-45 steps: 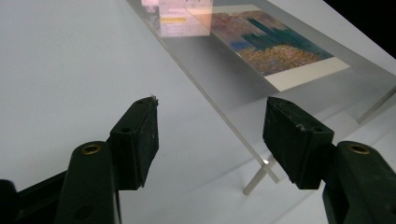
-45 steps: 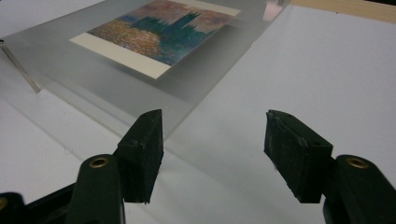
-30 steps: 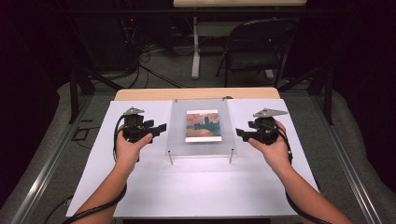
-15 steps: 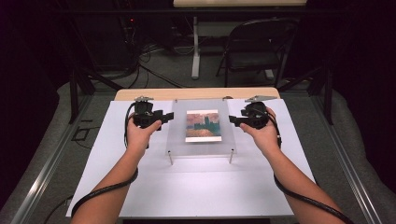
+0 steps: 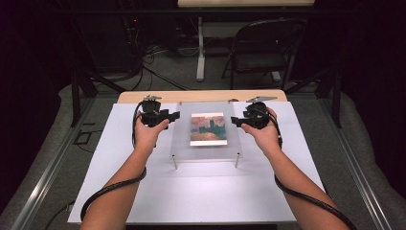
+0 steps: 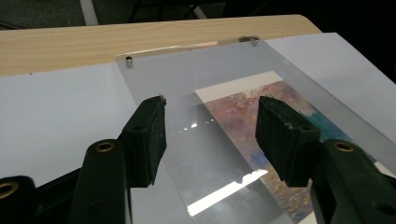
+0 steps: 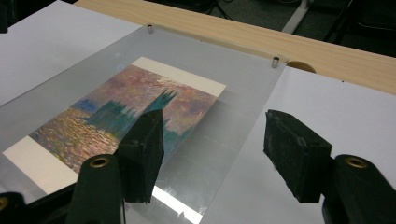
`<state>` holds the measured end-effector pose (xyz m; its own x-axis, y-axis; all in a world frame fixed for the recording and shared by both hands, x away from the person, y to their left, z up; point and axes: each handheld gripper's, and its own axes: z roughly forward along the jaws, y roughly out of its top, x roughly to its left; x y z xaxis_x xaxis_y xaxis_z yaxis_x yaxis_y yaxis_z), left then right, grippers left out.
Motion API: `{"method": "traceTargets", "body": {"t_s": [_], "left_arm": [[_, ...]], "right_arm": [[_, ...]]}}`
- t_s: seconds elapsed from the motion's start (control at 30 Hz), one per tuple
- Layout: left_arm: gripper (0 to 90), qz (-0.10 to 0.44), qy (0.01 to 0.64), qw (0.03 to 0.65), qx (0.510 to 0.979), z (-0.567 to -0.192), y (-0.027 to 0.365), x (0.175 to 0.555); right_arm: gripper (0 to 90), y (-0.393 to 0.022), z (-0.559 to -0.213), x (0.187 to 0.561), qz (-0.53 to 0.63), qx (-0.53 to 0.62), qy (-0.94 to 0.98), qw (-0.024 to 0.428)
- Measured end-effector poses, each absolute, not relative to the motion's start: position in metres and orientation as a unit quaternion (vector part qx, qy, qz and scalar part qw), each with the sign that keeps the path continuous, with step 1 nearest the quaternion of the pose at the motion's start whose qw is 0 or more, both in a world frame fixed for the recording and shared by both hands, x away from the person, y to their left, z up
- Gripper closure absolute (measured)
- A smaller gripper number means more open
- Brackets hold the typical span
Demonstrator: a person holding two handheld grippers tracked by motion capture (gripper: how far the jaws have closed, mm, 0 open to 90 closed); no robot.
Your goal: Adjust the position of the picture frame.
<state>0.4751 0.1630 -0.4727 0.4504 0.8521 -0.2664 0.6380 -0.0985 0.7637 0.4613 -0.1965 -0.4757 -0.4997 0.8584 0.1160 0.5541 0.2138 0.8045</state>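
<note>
The left gripper [image 5: 173, 115] sits at the left edge of the clear panel [image 5: 182, 143], near its far corner. Its jaws stand apart with nothing pressed between them; they have just been closing a little, and in the left gripper view [image 6: 210, 135] they hang over the panel's edge and the bare plastic beside the picture. The person's left hand [image 5: 146, 134] grips the tool from below, its cable [image 5: 110, 189] looping back along the forearm.

The right gripper [image 5: 234, 120] mirrors it at the panel's right edge, also toward the far end. Its jaws are wide and hold nothing. In the right gripper view [image 7: 212, 140] one jaw hovers over the picture's corner and the other over the white sheet beside the panel.

The panel lies flat between the two tools, raised on small metal posts [image 5: 174, 162] at its corners. Under it lies the picture [image 5: 208, 129], a painted scene in orange, pink and teal with a pale border.

All of this rests on a white sheet [image 5: 191, 191] that covers most of the wooden table [image 5: 143, 96]. Beyond the table, on the dark floor, stands a folding chair [image 5: 263, 52].
</note>
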Motion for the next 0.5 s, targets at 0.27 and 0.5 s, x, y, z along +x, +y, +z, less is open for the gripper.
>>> {"method": "traceTargets", "body": {"t_s": [0.27, 0.5], "left_arm": [[39.7, 0.11, 0.522, 0.436, 0.725, -0.487, 0.164, 0.483], [35.9, 0.106, 0.531, 0.432, 0.721, -0.498, 0.165, 0.49]], "right_arm": [[37.5, -0.198, -0.485, 0.471, 0.42, 0.48, 0.75, 0.175], [37.4, -0.204, -0.495, 0.478, 0.42, 0.5, 0.739, 0.166]]}}
